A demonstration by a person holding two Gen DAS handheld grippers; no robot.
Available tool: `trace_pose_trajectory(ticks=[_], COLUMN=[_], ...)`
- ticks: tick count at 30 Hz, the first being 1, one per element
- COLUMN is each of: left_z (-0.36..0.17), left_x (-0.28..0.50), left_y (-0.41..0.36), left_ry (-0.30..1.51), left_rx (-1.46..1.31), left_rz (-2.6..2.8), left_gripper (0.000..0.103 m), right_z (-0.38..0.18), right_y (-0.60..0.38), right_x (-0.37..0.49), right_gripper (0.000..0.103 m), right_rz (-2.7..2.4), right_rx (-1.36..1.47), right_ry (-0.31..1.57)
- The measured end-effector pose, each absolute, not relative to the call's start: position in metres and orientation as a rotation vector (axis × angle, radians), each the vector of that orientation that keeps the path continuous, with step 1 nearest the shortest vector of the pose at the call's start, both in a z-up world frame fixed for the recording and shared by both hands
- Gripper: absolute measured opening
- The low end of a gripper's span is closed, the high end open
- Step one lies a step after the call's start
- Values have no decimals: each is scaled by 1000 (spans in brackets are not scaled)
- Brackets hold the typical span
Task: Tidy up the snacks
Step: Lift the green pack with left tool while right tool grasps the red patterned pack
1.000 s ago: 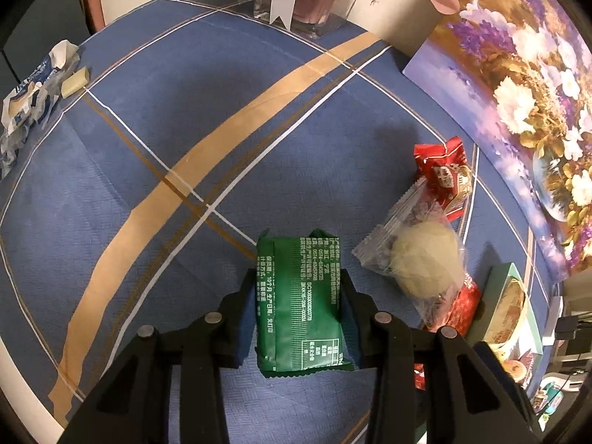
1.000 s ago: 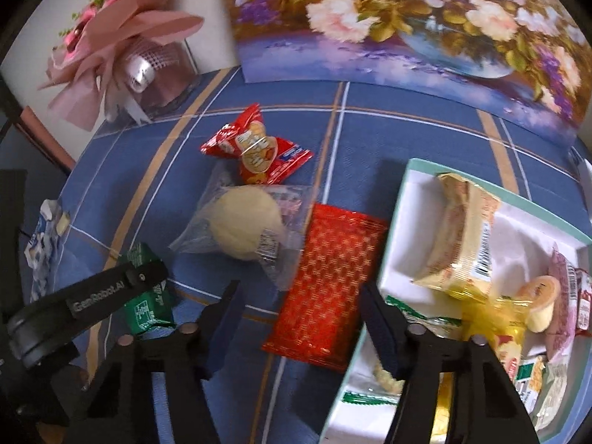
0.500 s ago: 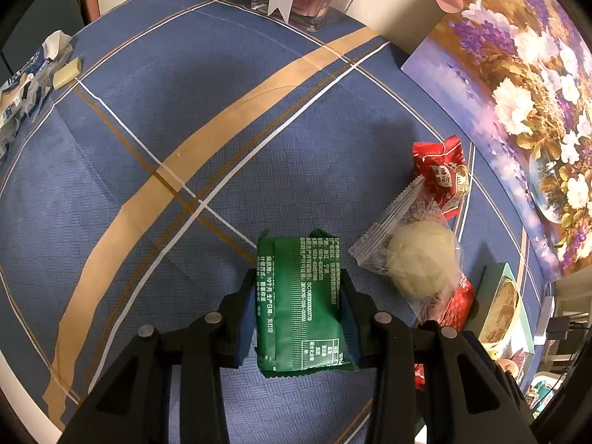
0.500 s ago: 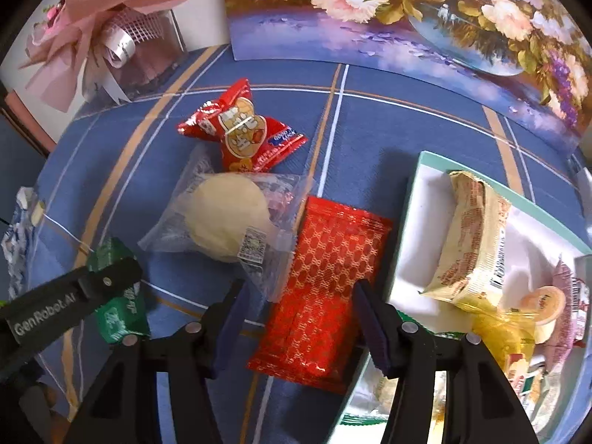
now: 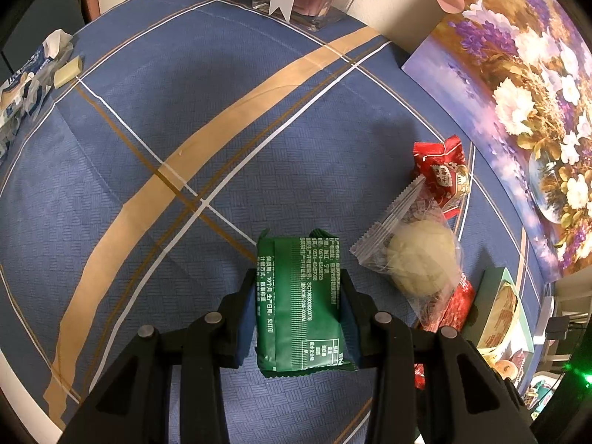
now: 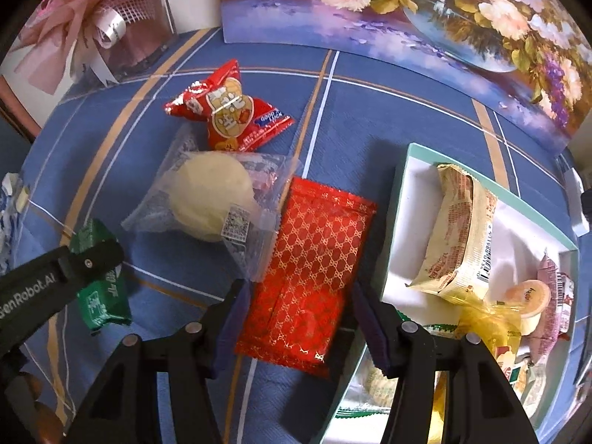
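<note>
Snacks: I am clamping the green packet (image 5: 301, 299) in my left gripper (image 5: 299, 309), while my right gripper (image 6: 299, 318) is straddling the red patterned packet (image 6: 309, 270), jaws apart.

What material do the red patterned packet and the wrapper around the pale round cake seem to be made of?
Red patterned packet: probably glossy plastic or foil film, given its shine, printed gold lattice and crimped ends. Wrapper around the pale round cake: thin clear plastic film; the cake shows through it, and it wrinkles and has serrated sealed edges.
</note>
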State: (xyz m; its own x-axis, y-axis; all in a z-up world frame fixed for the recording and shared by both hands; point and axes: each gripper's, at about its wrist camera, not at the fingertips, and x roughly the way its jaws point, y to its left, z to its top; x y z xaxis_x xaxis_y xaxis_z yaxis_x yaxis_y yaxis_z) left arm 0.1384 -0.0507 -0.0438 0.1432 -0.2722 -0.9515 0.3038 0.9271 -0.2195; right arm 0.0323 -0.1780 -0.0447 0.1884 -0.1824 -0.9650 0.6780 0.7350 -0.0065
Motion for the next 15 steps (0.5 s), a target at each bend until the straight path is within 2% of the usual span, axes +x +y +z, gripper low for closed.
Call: trace_pose_trajectory(ticks=[15], left_z=[-36], left_x=[144], left_y=[-33], left_ry=[1358], left_rx=[-8], left_rz=[-402], left_gripper=[42], right_z=[-61], right_y=[-185], right_x=[77], right_gripper=[64], right_rz=[-725], right_rx=[433], right_ry=[1308])
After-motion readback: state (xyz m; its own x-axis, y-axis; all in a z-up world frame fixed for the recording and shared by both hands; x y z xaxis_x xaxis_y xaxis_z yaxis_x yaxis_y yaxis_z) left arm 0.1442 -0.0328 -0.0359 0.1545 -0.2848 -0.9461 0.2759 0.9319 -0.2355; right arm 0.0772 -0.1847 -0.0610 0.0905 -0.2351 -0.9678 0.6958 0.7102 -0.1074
